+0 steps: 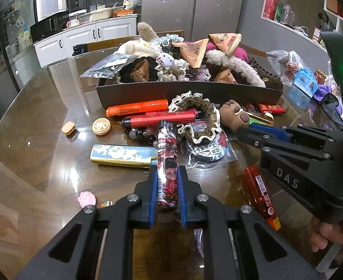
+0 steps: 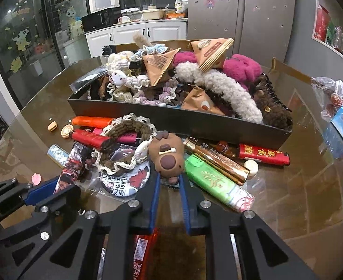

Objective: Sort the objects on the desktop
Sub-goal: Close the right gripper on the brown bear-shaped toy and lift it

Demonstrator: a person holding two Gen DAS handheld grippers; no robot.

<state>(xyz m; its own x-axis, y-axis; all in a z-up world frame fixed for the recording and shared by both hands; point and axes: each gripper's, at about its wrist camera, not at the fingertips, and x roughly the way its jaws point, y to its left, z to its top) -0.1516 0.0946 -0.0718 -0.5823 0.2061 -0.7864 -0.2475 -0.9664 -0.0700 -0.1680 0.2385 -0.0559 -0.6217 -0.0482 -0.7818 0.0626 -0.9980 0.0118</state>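
At lower centre of the left view, our left gripper pinches the tall printed red-and-black lighter. At centre of the right view, our right gripper pinches the brown capybara plush clip below the dark rectangular tray.

Glossy glass-topped table; fuzzy knitted scrunchie; matt box.

"DAS" on right claw body; "LONGPAI" on red lighter; digits on gold lighter, partly legible.
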